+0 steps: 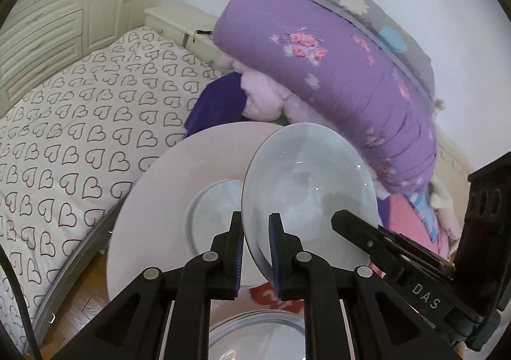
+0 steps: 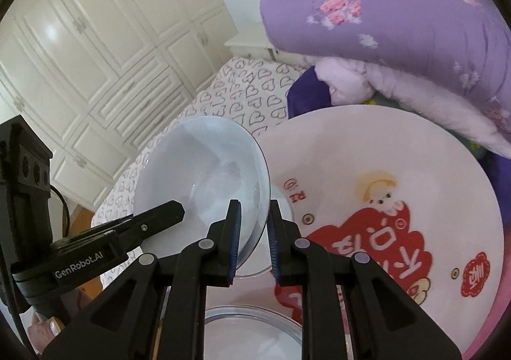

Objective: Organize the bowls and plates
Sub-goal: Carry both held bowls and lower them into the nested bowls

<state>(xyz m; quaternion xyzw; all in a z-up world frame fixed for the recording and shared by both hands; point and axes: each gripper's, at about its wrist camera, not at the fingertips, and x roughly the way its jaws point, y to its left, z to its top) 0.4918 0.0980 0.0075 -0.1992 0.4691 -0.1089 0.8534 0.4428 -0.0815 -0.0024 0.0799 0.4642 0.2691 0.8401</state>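
Note:
A pale blue-white bowl [image 1: 306, 181] is held tilted in the air by both grippers. My left gripper [image 1: 255, 232] is shut on its near rim, and my right gripper [image 2: 254, 222] is shut on the opposite rim of the same bowl [image 2: 204, 175]. The right gripper's finger [image 1: 354, 226] shows across the bowl in the left wrist view. A large pale pink plate [image 1: 179, 187] lies behind and below the bowl. Another glass bowl [image 1: 255, 337] sits below the grippers, also in the right wrist view [image 2: 252, 331].
A round pink table [image 2: 415, 200] with a red cartoon print bears the dishes. A bed with a heart-print sheet [image 1: 80, 136] lies to the left. A purple folded quilt [image 1: 335, 72] is piled behind. White wardrobes [image 2: 80, 56] stand at the far left.

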